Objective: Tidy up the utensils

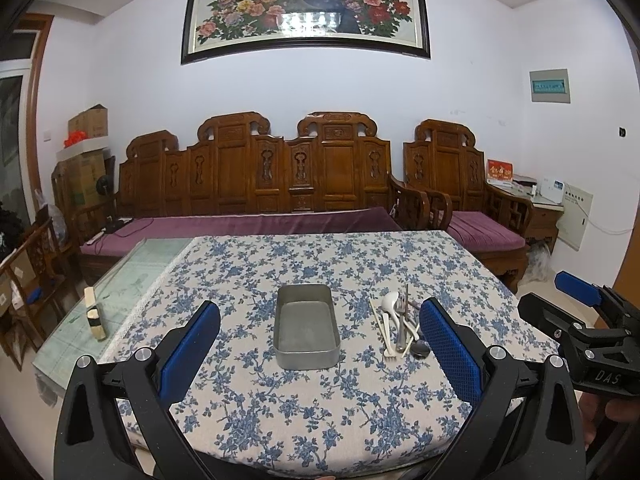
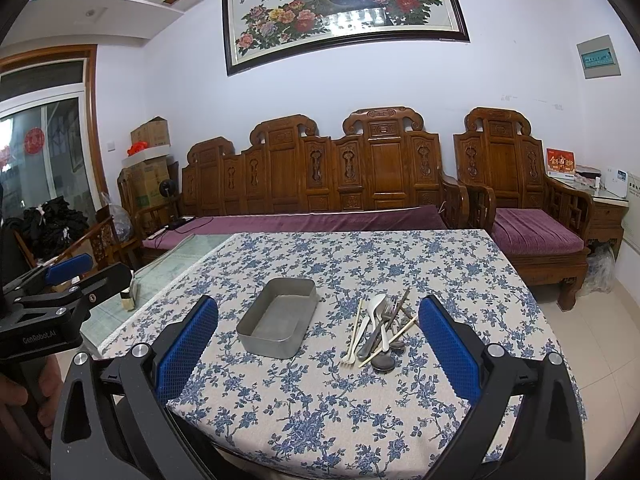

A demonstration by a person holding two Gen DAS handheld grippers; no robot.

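Note:
An empty grey metal tray sits on the blue-flowered tablecloth. Right of it lies a pile of utensils: a white spoon, forks, chopsticks and a dark spoon. My left gripper is open and empty, held above the near part of the table, with the tray between its fingers. My right gripper is open and empty, with tray and utensils between its fingers. It also shows at the right edge of the left wrist view.
A small cream and black holder stands on the glass tabletop left of the cloth. A carved wooden sofa and armchair with purple cushions stand behind the table. Boxes are stacked at back left.

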